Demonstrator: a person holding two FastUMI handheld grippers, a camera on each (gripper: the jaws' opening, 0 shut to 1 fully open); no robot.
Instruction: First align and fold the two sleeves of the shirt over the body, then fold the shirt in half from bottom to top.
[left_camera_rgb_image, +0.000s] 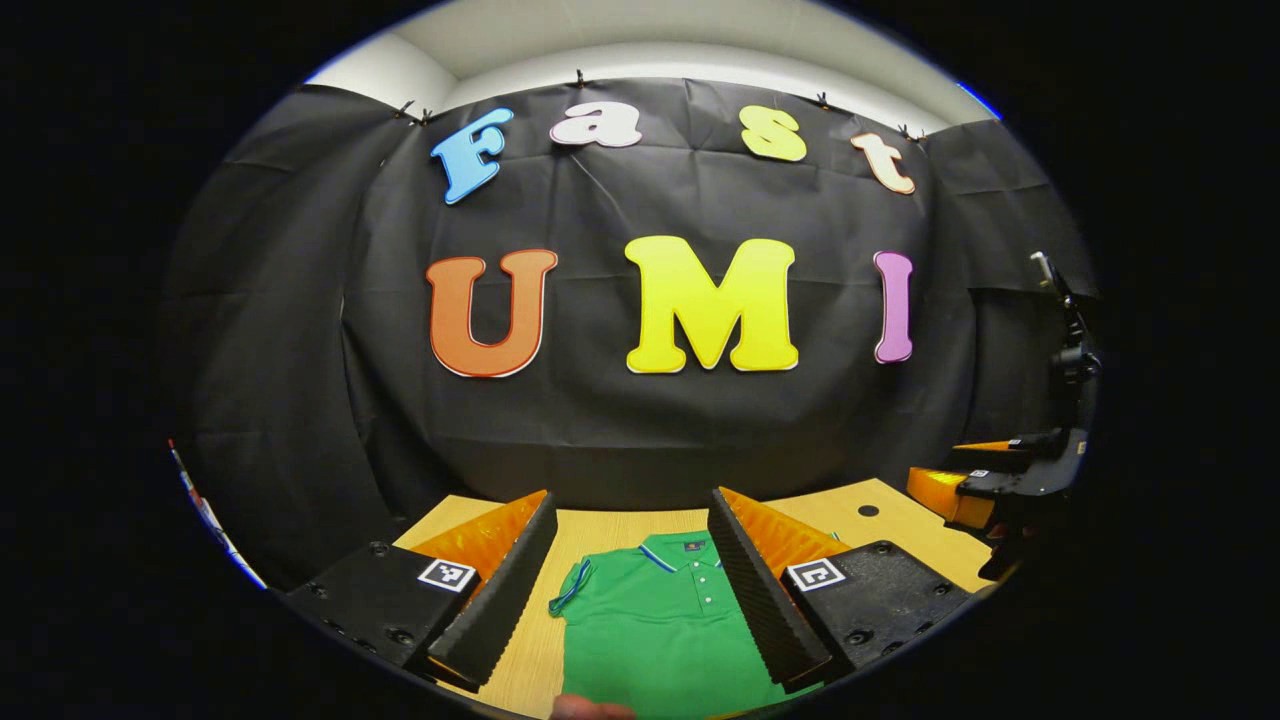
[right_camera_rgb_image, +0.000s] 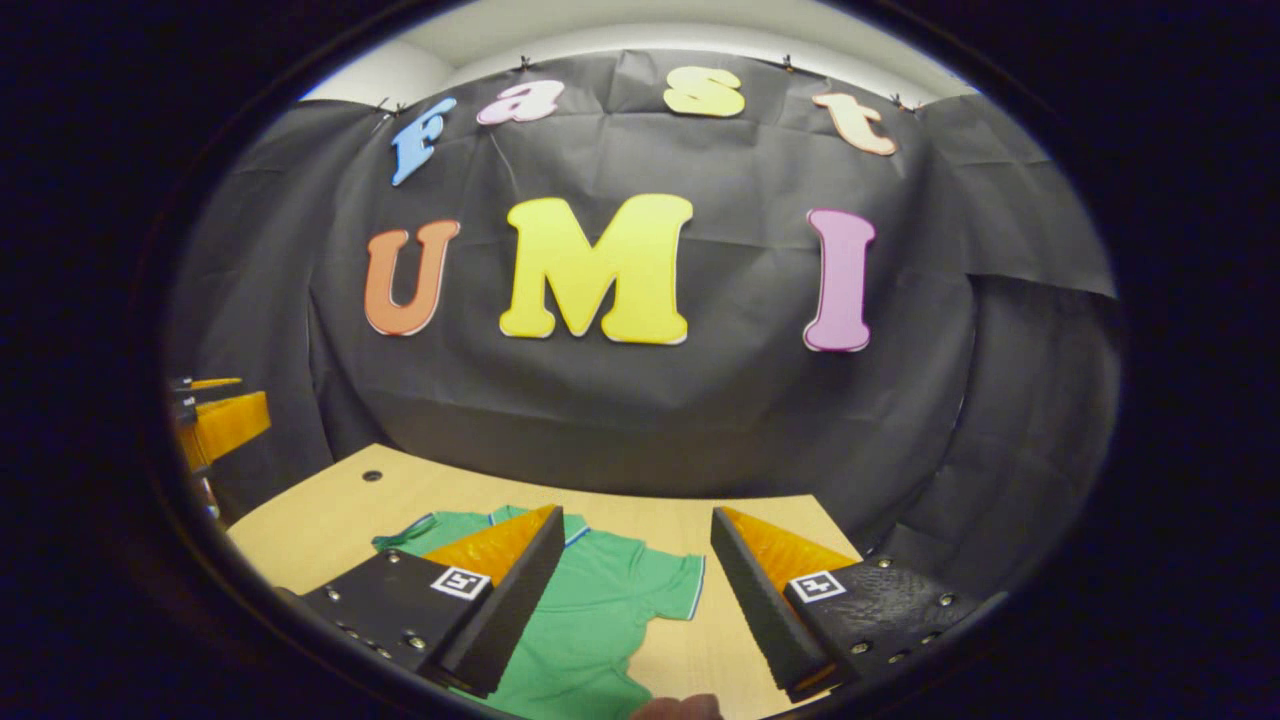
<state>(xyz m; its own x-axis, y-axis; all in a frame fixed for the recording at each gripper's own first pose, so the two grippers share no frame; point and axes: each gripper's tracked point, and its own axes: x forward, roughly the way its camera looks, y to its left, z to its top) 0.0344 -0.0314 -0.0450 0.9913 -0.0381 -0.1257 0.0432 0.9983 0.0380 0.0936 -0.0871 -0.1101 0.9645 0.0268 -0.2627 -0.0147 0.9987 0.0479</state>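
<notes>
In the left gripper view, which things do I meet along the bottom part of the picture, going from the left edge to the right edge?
One finger of the left gripper → green polo shirt on the wooden table → the other finger → the right gripper, held farther off at the right edge.

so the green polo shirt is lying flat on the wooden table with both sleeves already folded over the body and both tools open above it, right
Not quite: the sleeves are not folded yet. In the right gripper view a short sleeve of the green polo shirt lies spread out on the wooden table. The rest holds: the left tool and right tool are open above it.
</notes>
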